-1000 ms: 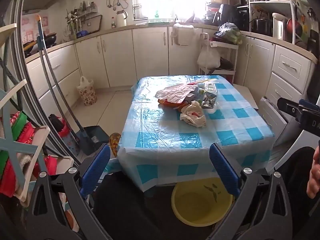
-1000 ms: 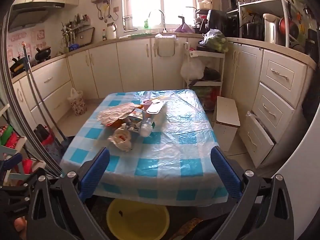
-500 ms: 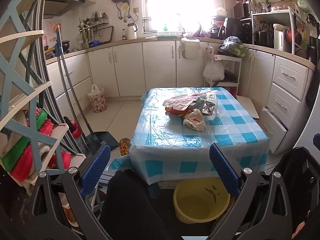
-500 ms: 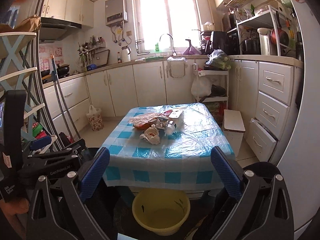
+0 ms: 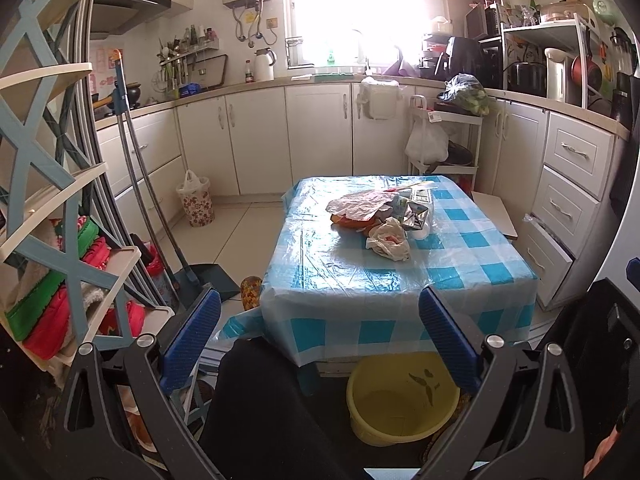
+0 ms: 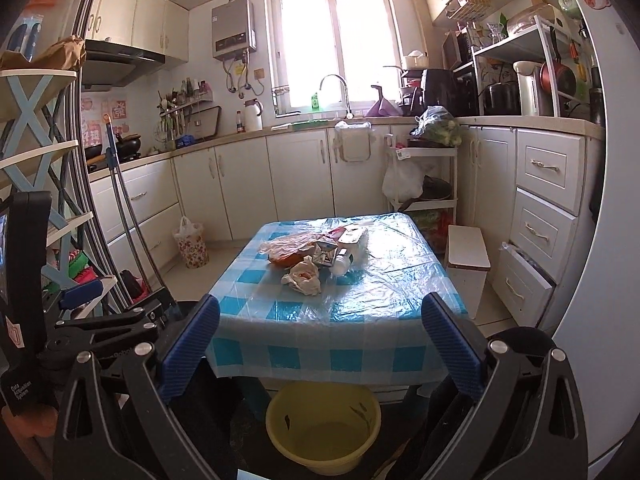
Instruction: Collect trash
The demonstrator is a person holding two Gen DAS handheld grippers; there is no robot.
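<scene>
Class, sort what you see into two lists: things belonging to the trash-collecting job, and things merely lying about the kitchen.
Belongs to the job:
crumpled white bag
brown paper wrapper
carton
yellow bucket

Just lying about:
dustpan
thermos jug
floral bin

Daylight is streaming through a window [image 6: 334, 46] above cream cabinets [image 6: 300, 178] lining the kitchen walls; a checked-cloth desk [image 6: 360, 300] is standing on pale floor tiles [image 5: 240, 224].

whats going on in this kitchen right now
A person holds two tongs, the left tongs and right tongs, both open and empty, short of the checked table. A pile of trash sits untouched on the table. A yellow basin stands on the floor at its near edge.
</scene>
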